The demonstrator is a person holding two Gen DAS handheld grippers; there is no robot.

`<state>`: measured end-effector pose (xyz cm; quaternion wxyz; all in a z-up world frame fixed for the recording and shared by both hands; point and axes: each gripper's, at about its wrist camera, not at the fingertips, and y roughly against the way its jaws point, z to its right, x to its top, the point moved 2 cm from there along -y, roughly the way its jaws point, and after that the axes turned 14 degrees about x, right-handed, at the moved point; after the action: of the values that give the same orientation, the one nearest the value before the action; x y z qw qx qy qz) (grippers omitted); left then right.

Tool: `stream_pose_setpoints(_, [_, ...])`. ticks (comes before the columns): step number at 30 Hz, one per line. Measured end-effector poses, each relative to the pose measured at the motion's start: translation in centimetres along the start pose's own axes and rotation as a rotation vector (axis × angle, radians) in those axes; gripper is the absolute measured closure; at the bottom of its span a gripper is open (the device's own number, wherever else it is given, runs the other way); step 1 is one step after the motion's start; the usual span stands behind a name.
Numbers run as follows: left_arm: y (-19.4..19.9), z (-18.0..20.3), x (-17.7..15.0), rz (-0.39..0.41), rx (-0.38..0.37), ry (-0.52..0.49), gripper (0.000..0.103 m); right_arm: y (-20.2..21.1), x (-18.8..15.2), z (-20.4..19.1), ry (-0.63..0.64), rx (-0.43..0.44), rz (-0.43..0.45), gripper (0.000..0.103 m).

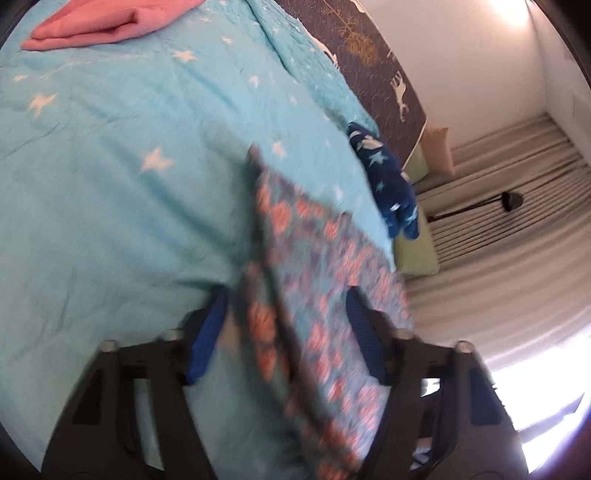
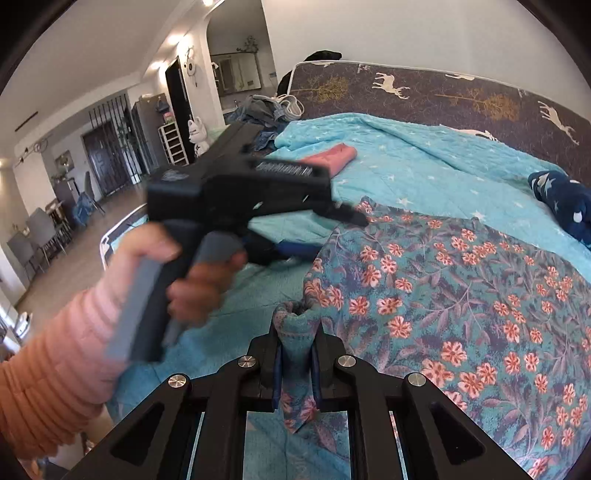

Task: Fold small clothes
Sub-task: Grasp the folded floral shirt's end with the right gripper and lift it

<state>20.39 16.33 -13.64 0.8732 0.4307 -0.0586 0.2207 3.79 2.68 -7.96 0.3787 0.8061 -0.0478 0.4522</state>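
Note:
A teal garment with orange flowers (image 2: 461,295) lies spread on the turquoise star bedspread (image 2: 424,173). My right gripper (image 2: 296,365) is shut on a bunched corner of it, and the cloth stands up between the blue pads. In the left wrist view, which is blurred, the floral garment (image 1: 314,295) runs between the fingers of my left gripper (image 1: 288,295), whose blue pads stand wide apart on either side of it. From the right wrist view, the left gripper (image 2: 351,216) reaches the garment's far edge, held by a hand (image 2: 207,280) in a pink ribbed sleeve.
A folded pink cloth (image 1: 92,26) (image 2: 332,157) lies farther up the bed. A dark blue star-print garment (image 1: 388,177) (image 2: 565,203) sits near the bed's edge. A deer-print mattress (image 2: 461,96) leans on the wall behind. Curtains (image 1: 498,221) hang beyond the bed.

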Motion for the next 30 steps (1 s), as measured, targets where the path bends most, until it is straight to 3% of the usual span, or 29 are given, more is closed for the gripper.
stream_pose_setpoints(1, [-0.4, 0.4, 0.3, -0.025, -0.009, -0.015, 0.097, 0.1, 0.1, 0.0, -0.002, 0.005, 0.005, 0.092])
stream_pose_setpoints(6, [0.3, 3.5, 0.2, 0.020, 0.051, -0.079, 0.095, 1.8, 0.3, 0.3, -0.035, 0.022, 0.052, 0.092])
stream_pose_setpoints(11, [1.1, 7.8, 0.6, 0.054, 0.026, -0.121, 0.095, 5.1, 0.4, 2.0, -0.109, 0.054, 0.131, 0.092])
stream_pose_setpoints(16, [0.0, 13.9, -0.1, 0.059, 0.016, -0.213, 0.095, 10.1, -0.1, 3.9, -0.160, 0.027, 0.237, 0.092])
stream_pose_setpoints(23, [-4.4, 24.1, -2.8, 0.008, 0.000, -0.388, 0.095, 18.3, -3.0, 8.6, -0.270, -0.036, 0.379, 0.092])
stream_pose_setpoints(30, [-13.0, 32.0, -7.2, -0.110, 0.038, -0.556, 0.095, 25.3, -8.2, 14.1, -0.425, -0.122, 0.478, 0.092])
